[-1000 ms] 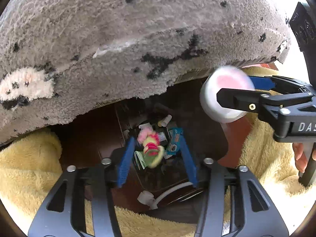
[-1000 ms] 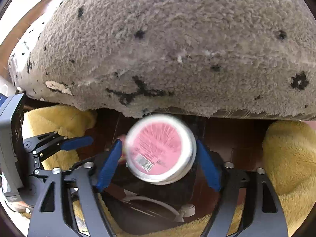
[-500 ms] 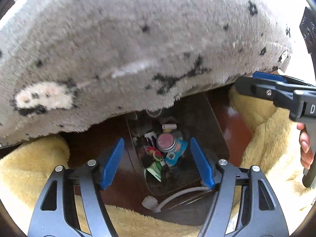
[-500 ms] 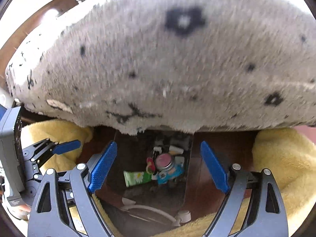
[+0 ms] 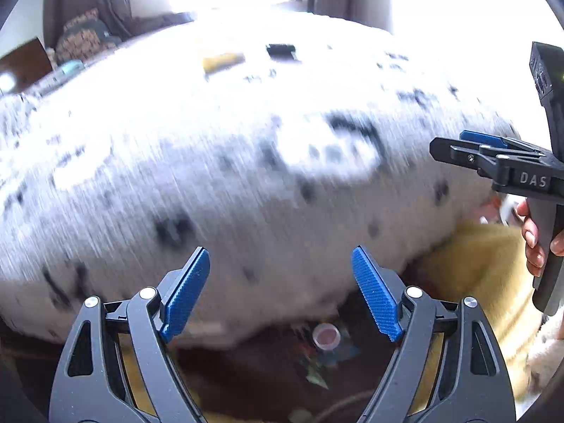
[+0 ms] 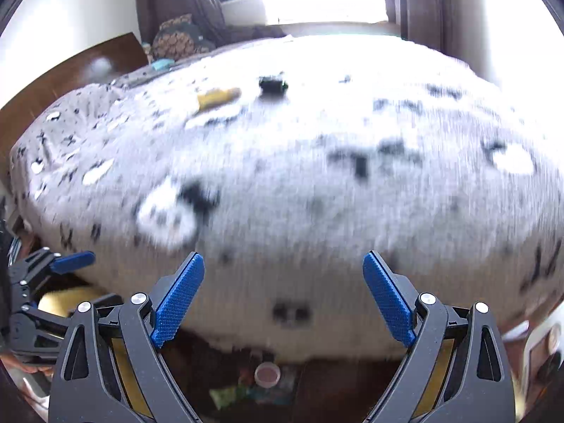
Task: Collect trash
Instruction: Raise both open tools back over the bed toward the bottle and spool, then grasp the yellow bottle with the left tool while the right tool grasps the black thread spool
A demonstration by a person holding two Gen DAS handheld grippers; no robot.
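grey black-spotted fleece blanket (image 5: 246,162) motion-blurred; dark bin (image 6: 317,391) of trash half hidden. left gripper (image 5: 282,292), right gripper (image 6: 282,296) opening, empty; pink-lidded round tub (image 6: 267,374), previously clamped, lies in bin.

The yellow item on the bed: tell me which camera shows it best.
The right wrist view. There the yellow item lies nearer the picture's middle on the grey patterned bedcover, with a clearer outline. The left wrist view also shows it, but paler, washed out by window glare, near the top.

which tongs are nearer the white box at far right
Right. The white box sits just right of the right tongs; the left tongs are beyond them, farther left.
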